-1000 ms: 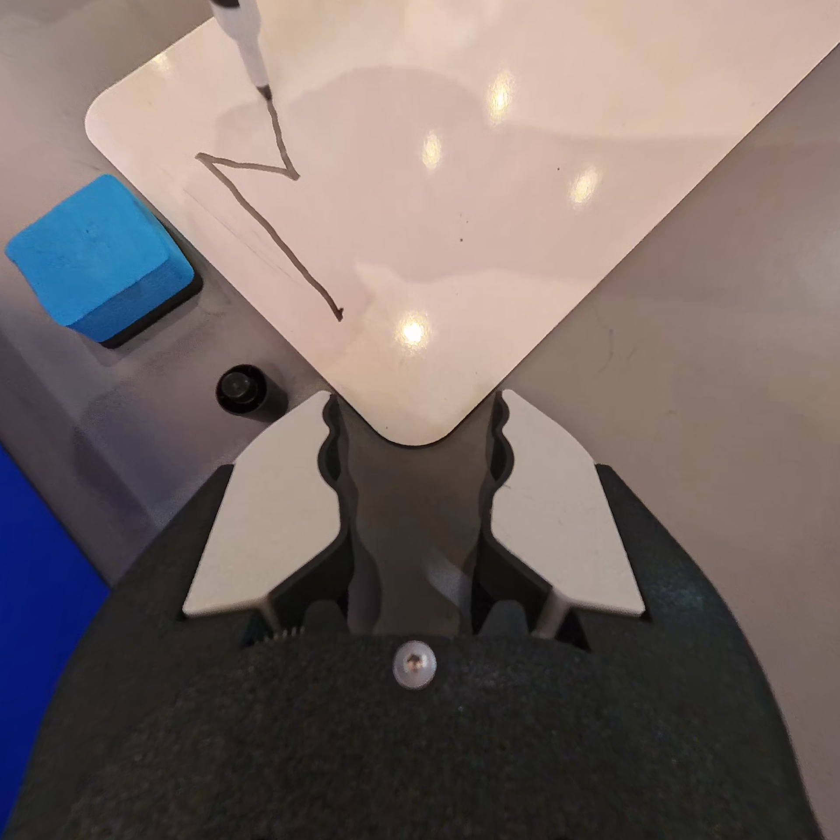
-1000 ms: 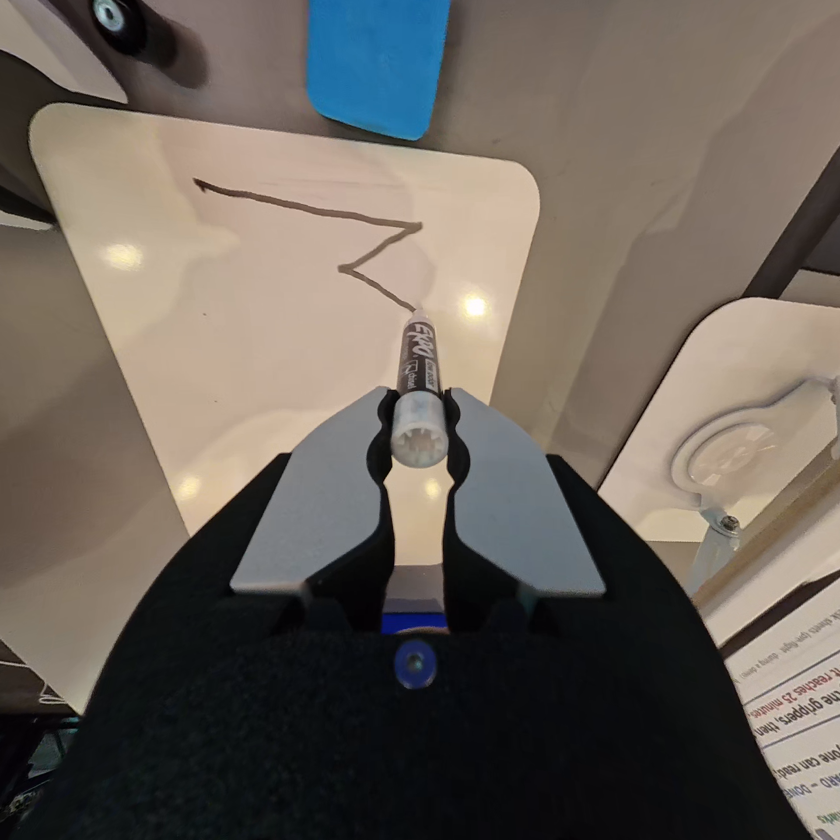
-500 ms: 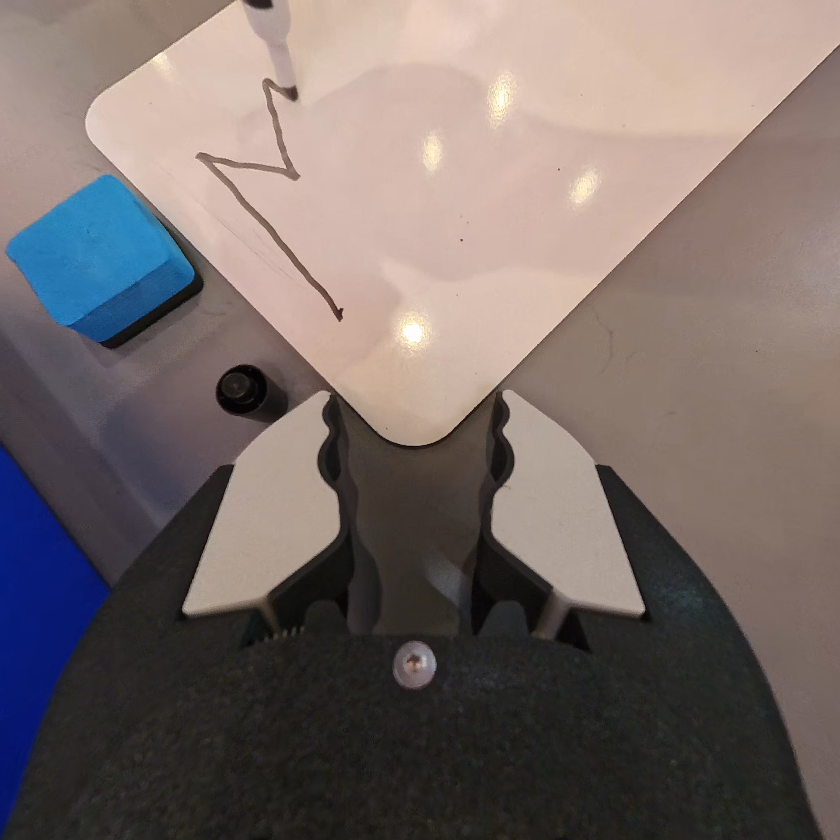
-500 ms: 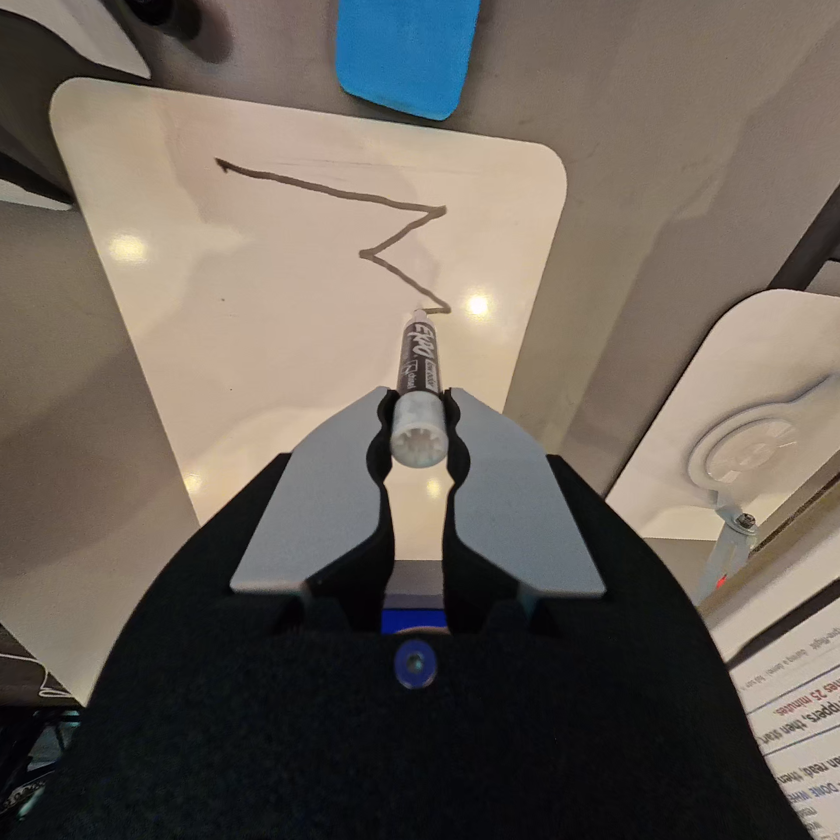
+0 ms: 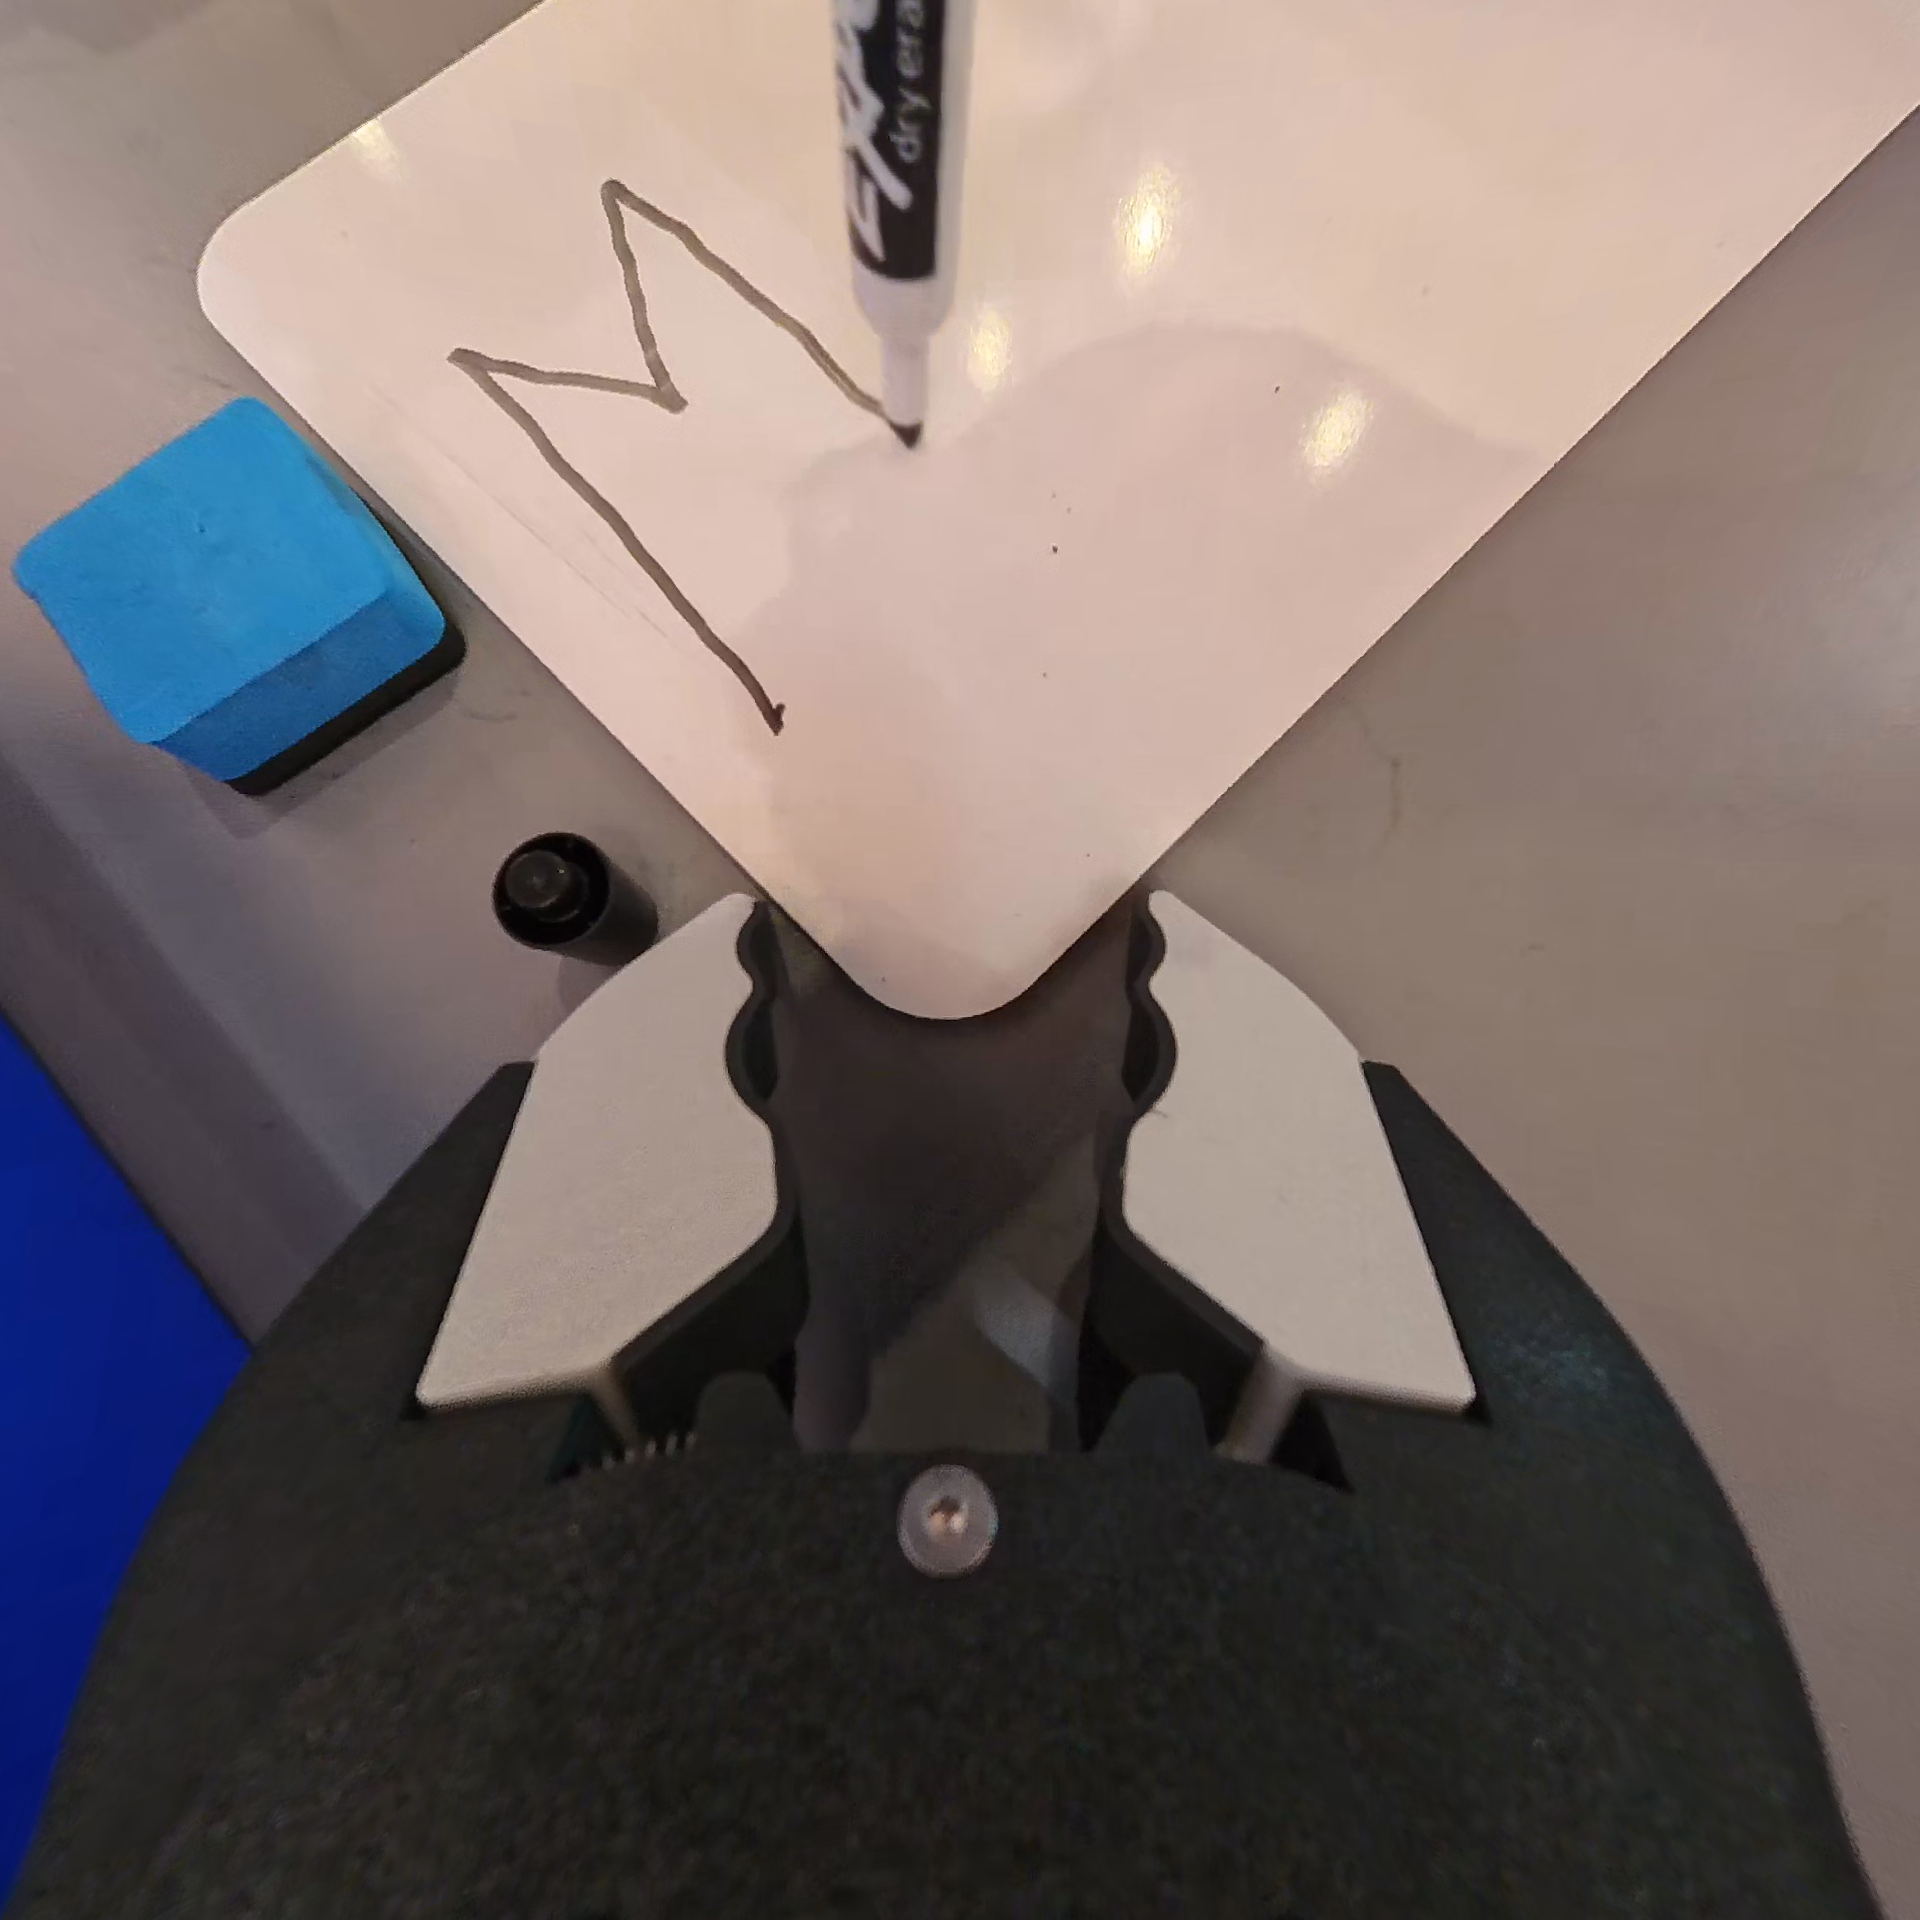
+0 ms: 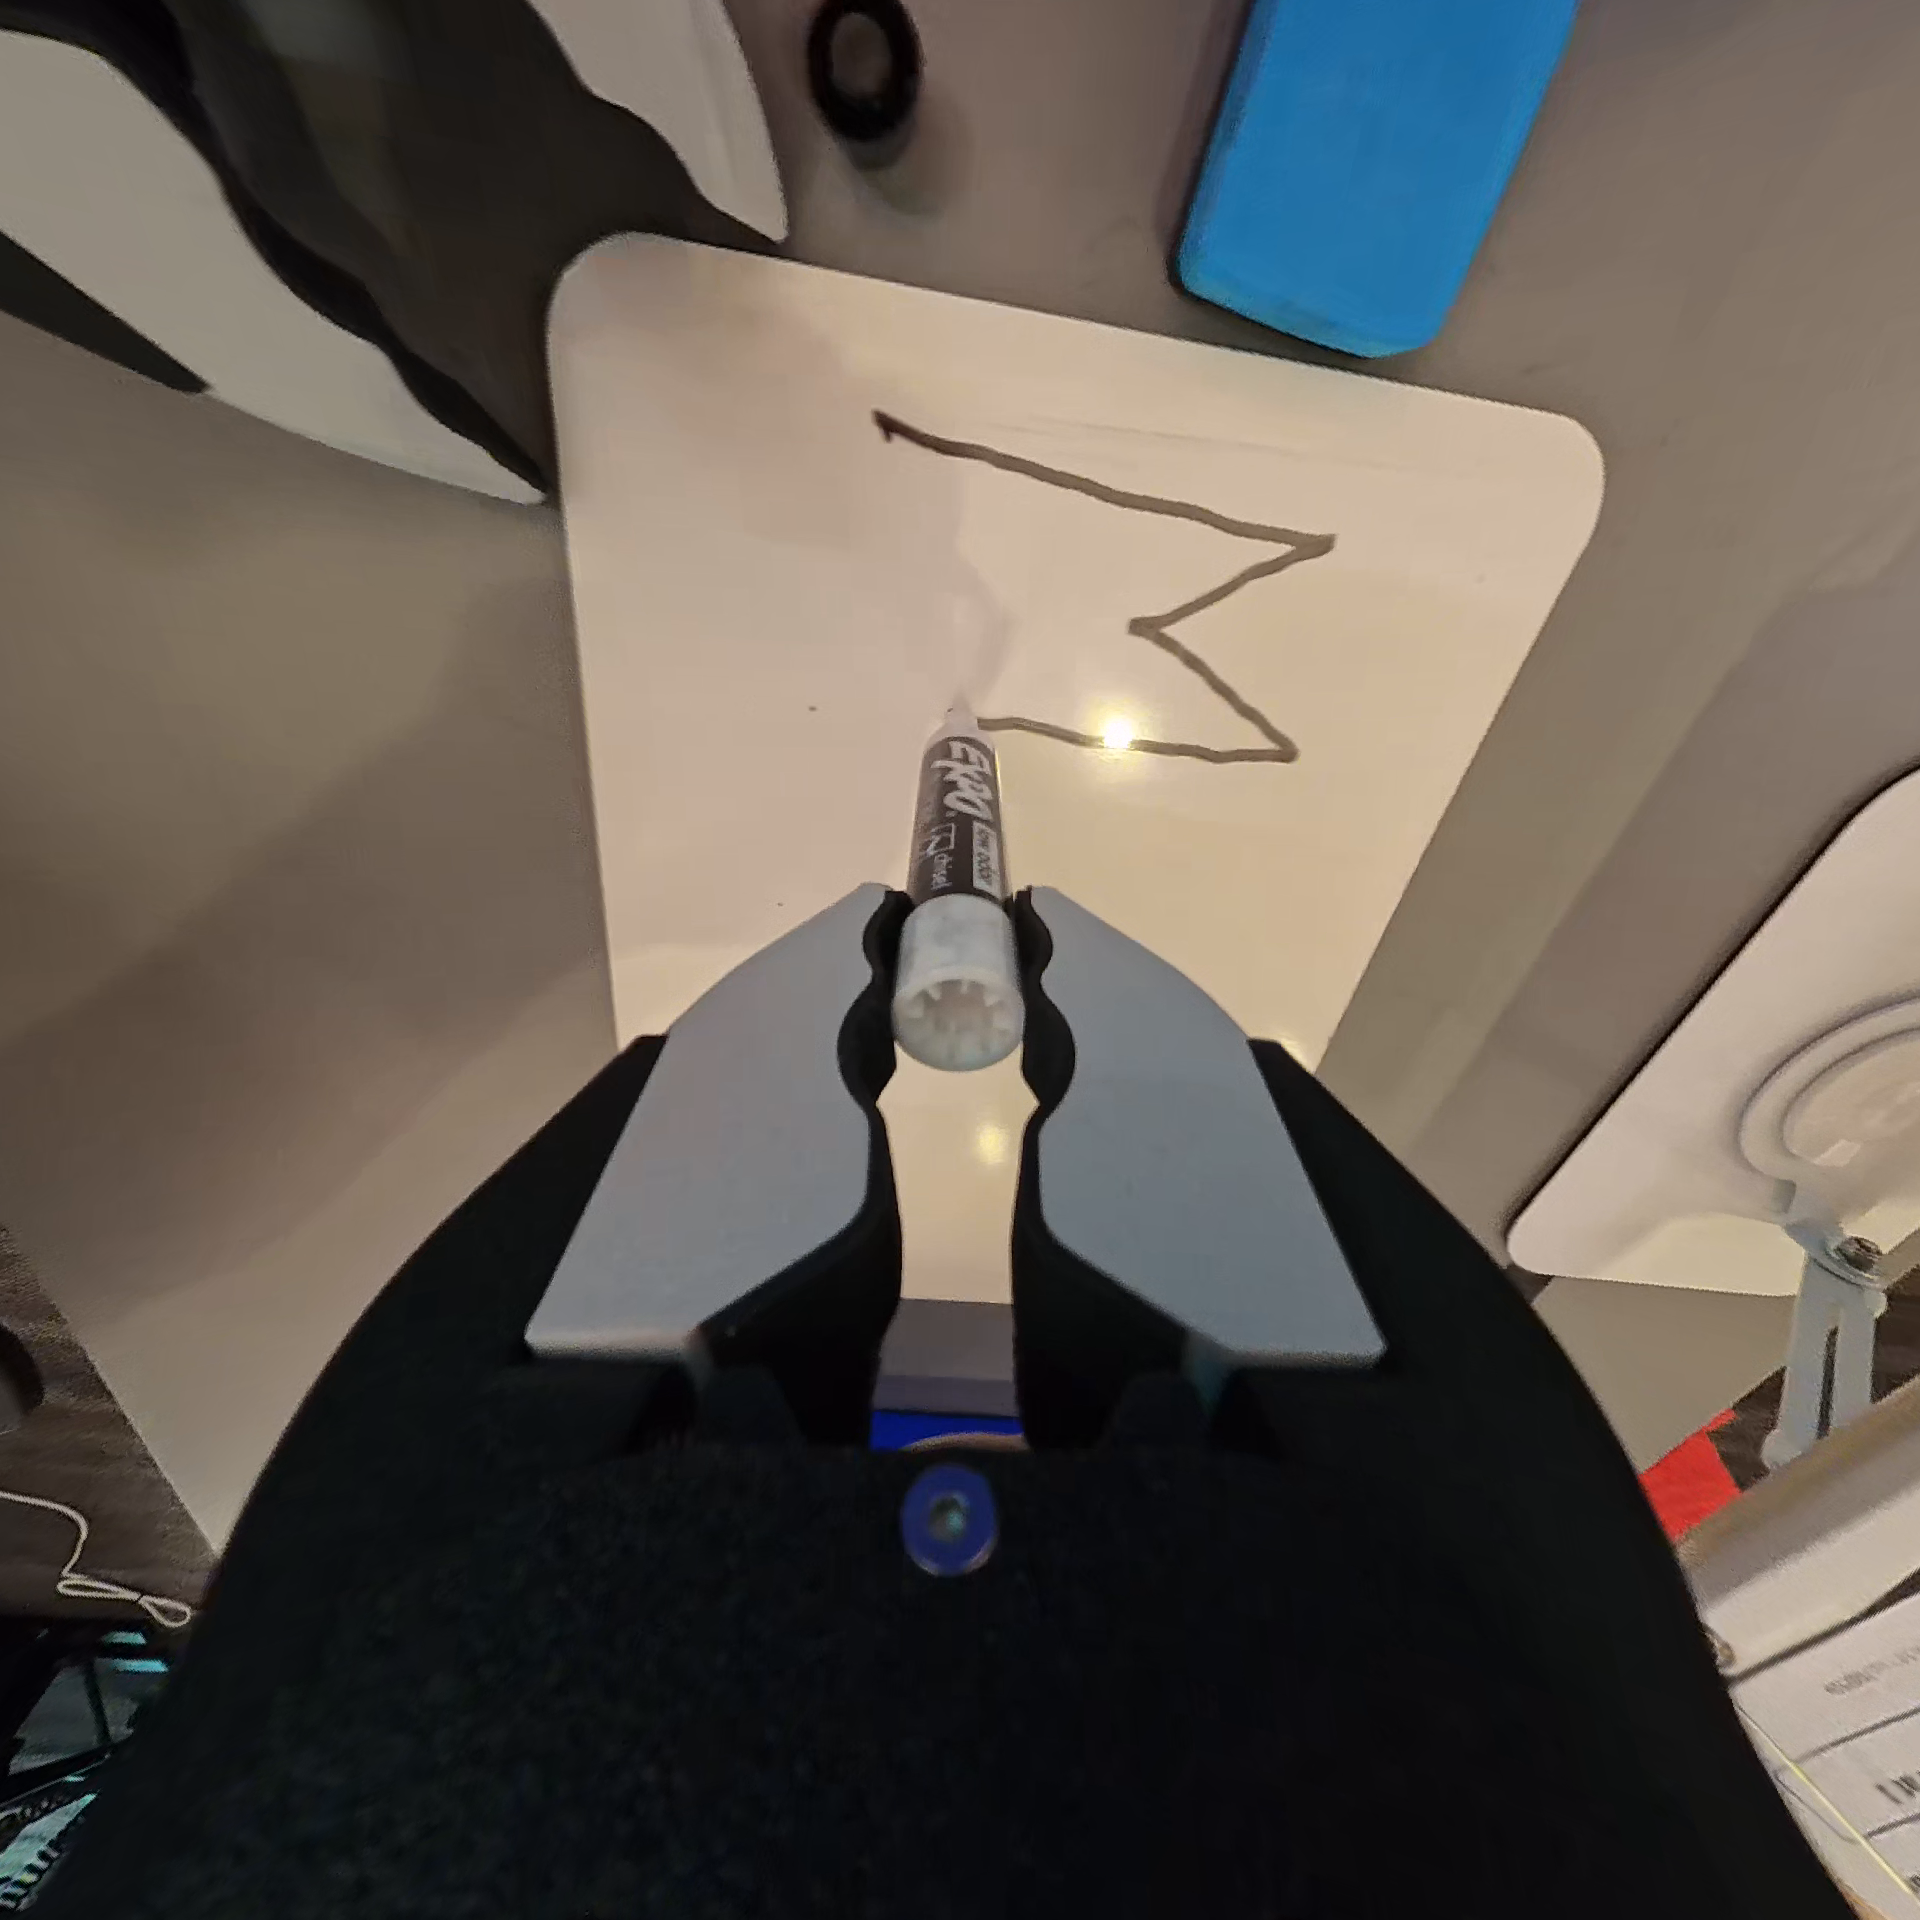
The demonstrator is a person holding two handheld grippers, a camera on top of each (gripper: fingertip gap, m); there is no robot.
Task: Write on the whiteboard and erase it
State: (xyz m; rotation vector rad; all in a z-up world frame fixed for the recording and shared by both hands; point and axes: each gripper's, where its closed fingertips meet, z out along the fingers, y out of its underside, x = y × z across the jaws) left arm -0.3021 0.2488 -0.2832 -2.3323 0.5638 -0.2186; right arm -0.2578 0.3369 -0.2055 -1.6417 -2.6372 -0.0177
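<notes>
The right tongs (image 6: 954,971) are clamped on the marker (image 6: 954,821); the left tongs (image 5: 948,961) are spread, empty, at the whiteboard (image 5: 1039,675) corner. A blue eraser (image 5: 223,582) and black cap (image 5: 551,888) are seen beside. A zigzag line (image 5: 623,416) is drawn.

My left claw (image 5: 948,956) shows two pale grey angular plates with wavy black inner pads, a textured black housing and a silver screw. My right claw (image 6: 951,935) matches, but its screw looks blue.
</notes>
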